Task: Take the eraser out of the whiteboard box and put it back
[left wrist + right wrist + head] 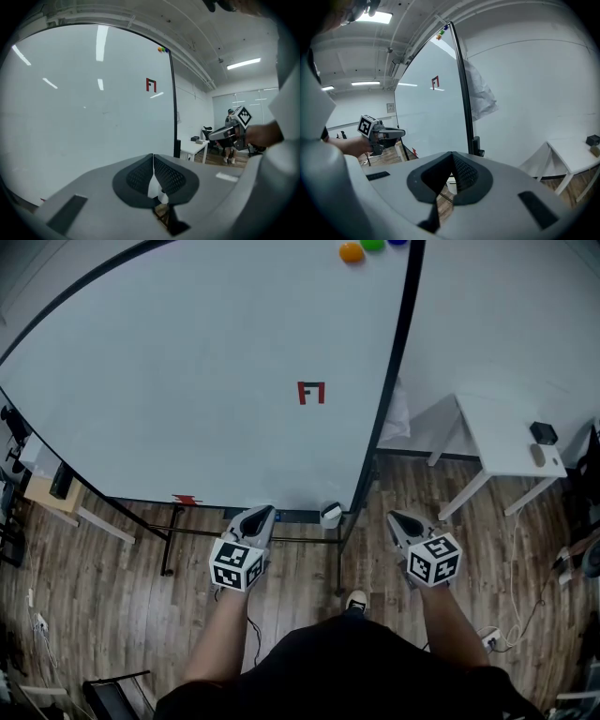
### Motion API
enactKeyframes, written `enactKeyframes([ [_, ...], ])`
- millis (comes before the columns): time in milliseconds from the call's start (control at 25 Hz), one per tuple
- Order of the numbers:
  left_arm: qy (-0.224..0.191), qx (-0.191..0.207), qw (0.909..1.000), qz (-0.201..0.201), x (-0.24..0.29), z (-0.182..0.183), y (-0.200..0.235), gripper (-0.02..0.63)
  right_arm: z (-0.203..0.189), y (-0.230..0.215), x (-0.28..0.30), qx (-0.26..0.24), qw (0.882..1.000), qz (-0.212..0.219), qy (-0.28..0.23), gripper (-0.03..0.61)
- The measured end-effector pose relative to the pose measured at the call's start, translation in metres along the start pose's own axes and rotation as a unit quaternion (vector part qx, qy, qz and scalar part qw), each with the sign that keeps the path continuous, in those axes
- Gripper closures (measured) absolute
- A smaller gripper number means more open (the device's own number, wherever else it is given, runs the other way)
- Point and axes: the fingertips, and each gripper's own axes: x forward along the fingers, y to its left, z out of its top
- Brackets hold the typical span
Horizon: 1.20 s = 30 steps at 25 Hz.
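Note:
A big whiteboard (187, 371) on a black-framed stand fills the head view. At its lower right corner, on the bottom rail, sits a small white box (330, 514); what is inside it is too small to tell. My left gripper (256, 517) points at the rail just left of the box, apart from it. My right gripper (401, 521) hangs to the right of the board's black post (370, 465). Both are shut with nothing between the jaws, as the left gripper (153, 157) and the right gripper (452, 154) show in their own views.
A red mark (311, 393) is on the board, coloured magnets (352, 251) sit at its top edge, and a small red piece (187, 500) at its bottom. A white table (502, 442) with a dark device (542, 433) stands at right. A wooden bench (52, 498) is at left.

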Motion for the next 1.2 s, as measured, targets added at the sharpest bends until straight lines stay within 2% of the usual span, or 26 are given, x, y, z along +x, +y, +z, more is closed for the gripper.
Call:
enactKeyframes([
  [400, 0.008, -0.004, 0.9998, -0.018, 0.028, -0.006, -0.011, 0.6, -0.008, -0.021, 0.015, 0.003, 1.0, 0.017, 0.014, 0.583],
  [880, 0.047, -0.011, 0.9974, -0.053, 0.077, -0.034, -0.03, 0.598, -0.031, -0.054, 0.023, 0.019, 0.999, 0.013, 0.04, 0.583],
  [1200, 0.059, -0.018, 0.9953, -0.075, 0.11, -0.05, -0.04, 0.585, -0.043, -0.074, 0.028, 0.026, 0.998, 0.01, 0.054, 0.583],
])
